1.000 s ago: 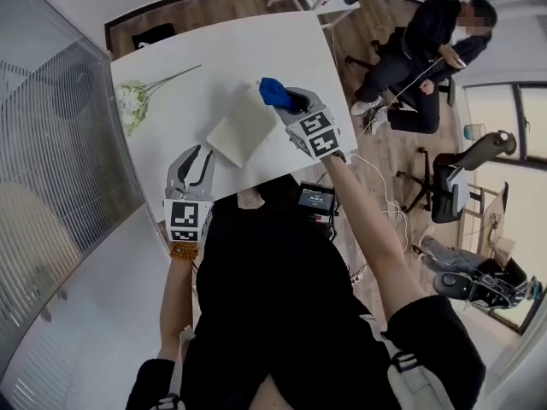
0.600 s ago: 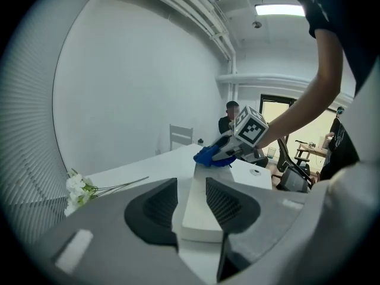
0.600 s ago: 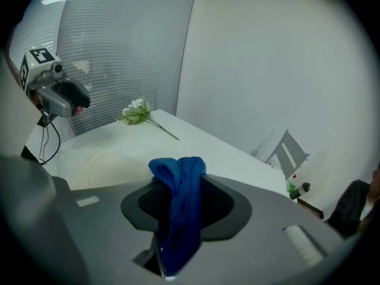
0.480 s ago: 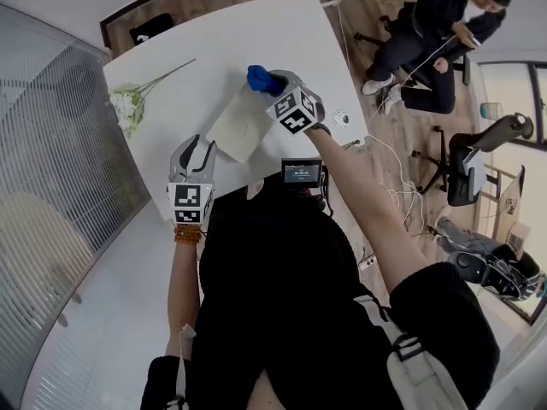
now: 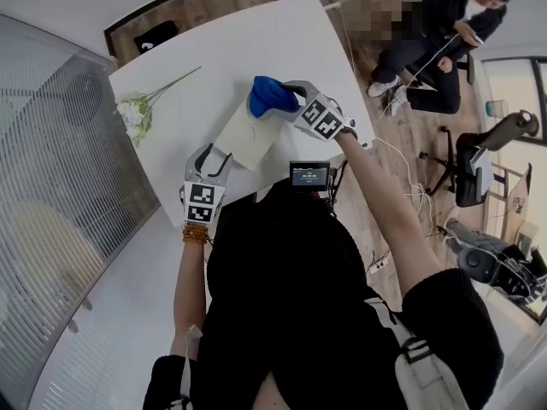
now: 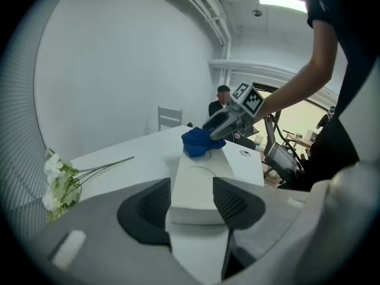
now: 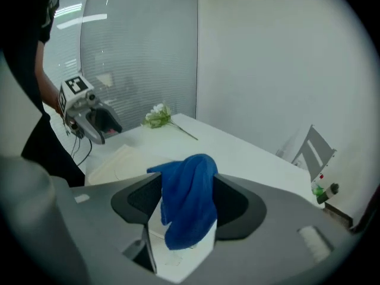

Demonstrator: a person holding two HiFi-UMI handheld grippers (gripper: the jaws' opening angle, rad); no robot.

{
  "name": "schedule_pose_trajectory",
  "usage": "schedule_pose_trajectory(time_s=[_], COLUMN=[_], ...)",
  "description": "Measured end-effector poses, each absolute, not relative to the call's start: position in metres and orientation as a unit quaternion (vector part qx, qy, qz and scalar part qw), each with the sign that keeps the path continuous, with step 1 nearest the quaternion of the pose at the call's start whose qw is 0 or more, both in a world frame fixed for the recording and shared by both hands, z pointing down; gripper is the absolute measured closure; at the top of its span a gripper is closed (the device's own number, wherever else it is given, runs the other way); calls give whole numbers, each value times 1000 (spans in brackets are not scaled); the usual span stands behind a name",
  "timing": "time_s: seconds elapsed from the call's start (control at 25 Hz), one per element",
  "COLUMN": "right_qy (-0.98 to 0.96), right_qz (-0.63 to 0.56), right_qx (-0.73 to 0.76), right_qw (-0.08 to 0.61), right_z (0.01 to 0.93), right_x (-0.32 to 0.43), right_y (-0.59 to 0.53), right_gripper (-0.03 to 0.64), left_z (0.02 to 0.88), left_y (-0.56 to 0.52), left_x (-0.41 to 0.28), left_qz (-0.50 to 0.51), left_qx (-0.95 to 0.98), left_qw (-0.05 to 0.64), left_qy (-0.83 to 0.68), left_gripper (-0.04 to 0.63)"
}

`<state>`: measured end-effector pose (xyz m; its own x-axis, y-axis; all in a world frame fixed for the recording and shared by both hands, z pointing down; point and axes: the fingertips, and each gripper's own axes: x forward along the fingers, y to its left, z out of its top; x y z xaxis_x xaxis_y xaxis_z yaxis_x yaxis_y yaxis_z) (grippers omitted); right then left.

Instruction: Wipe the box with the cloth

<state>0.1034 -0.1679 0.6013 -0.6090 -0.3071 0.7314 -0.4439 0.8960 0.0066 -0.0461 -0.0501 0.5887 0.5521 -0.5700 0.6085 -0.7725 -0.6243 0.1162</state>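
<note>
A flat white box point(image 5: 248, 139) lies on the white table point(image 5: 188, 67). A blue cloth point(image 5: 269, 96) rests on the box's far end, bunched between the fingers of my right gripper point(image 5: 289, 101). In the right gripper view the cloth point(image 7: 190, 200) fills the gap and touches both pads. These jaws have just been opening, with the cloth still between them. My left gripper point(image 5: 214, 156) is at the box's near end. Its jaws have just been opening, and in the left gripper view the box point(image 6: 205, 183) shows in their gap without the pads pressing on it.
White flowers point(image 5: 132, 114) lie at the table's left side. A small screen device point(image 5: 309, 175) sits at the near table edge. A seated person point(image 5: 436, 32) and an office chair point(image 5: 479, 156) are to the right. A glass partition runs along the left.
Both grippers have come down to the table. The right one has lowered the cloth onto the box's far end. The left one has closed in on the near end with wider jaws.
</note>
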Motion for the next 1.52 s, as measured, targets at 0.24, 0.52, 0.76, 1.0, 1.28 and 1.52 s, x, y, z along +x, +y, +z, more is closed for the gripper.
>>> schedule_pose_trajectory(time_s=[0.24,0.52,0.76,1.0,1.28,1.52], right_qy=[-894,-869,-852,-843,-853,-861], right_qz=[130,120,126,148,160,162], right_qx=[280,292,310,294,293,250], right_qw=[325,381,403,426,402,411], right_z=[587,619,632,632,635,634], right_x=[96,74,77,73,54,42], right_y=[-183,-191,-194,-191,-179,-164], right_gripper=[383,403,461,489,499,500], left_z=[615,629,641,638,639,637], left_y=[-47,-33,-17,-20,-31,-32], left_x=[-50,-39,-25,-26,-24,-23], left_qz=[284,321,356,353,357,348], left_qx=[864,869,875,867,867,870], left_qw=[207,205,177,171,175,178], left_qy=[-360,-315,-276,-306,-300,-301], left_gripper=[213,90,44,46,32,31])
